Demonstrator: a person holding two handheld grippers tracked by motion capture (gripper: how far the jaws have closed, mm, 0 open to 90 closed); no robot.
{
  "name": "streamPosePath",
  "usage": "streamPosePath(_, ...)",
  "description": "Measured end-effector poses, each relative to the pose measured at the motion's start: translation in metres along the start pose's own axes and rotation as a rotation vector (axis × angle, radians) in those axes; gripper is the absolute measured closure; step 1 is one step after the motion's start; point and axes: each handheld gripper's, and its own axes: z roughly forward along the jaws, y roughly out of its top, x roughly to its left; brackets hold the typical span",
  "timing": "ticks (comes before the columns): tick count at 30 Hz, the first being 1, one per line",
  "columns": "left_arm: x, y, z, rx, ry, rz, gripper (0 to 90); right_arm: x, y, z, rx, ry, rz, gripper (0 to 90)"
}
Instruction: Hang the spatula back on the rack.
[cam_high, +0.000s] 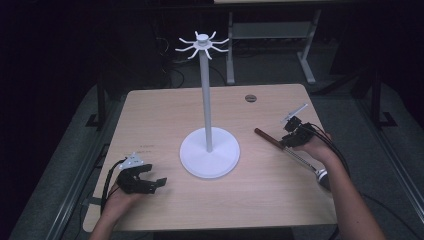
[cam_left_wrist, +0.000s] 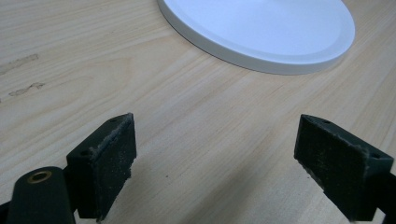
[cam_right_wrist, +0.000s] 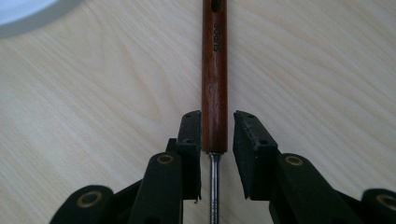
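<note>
At the left of the high view, the left gripper (cam_high: 152, 176) rests low on the pale wooden table (cam_high: 150, 115), near its front-left corner, in the person's left hand (cam_high: 117, 200). Its 2 black jaws stand wide apart with nothing but bare wood between them, as the left gripper view confirms; its left finger pad (cam_left_wrist: 112, 158) shows a dusty, worn edge. Just beyond the jaws lies the round white base (cam_left_wrist: 261, 32) of the tall white hook stand (cam_high: 206, 107), which rises upright from the middle of the table and carries a ring of curved white hooks (cam_high: 202, 44) at its top.

To the right of the stand, the long utensil with a dark brown wooden handle and thin metal shaft (cam_high: 272, 140) lies on the table, slanting from near the base toward the front-right edge. The right gripper (cam_right_wrist: 217, 140) sits over the handle's lower end. Its jaws are only partly open: the handle runs between them, the left pad just beside or touching it, the right pad clearly apart, so nothing is clamped.
</note>
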Motion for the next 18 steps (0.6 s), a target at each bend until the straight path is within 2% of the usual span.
streamPosePath(6,0.000,0.000,0.001,0.000,-0.004,-0.005,12.5,-0.006,0.010,0.007,0.065,0.005,-0.033,70.1)
streamPosePath(10,-0.001,0.000,0.001,0.003,-0.006,-0.009,12.5,-0.007,0.019,0.013,0.120,0.030,-0.038,66.9)
streamPosePath(18,-0.001,0.000,0.001,0.002,-0.007,-0.011,12.5,-0.007,0.031,0.029,0.209,0.048,-0.021,65.3)
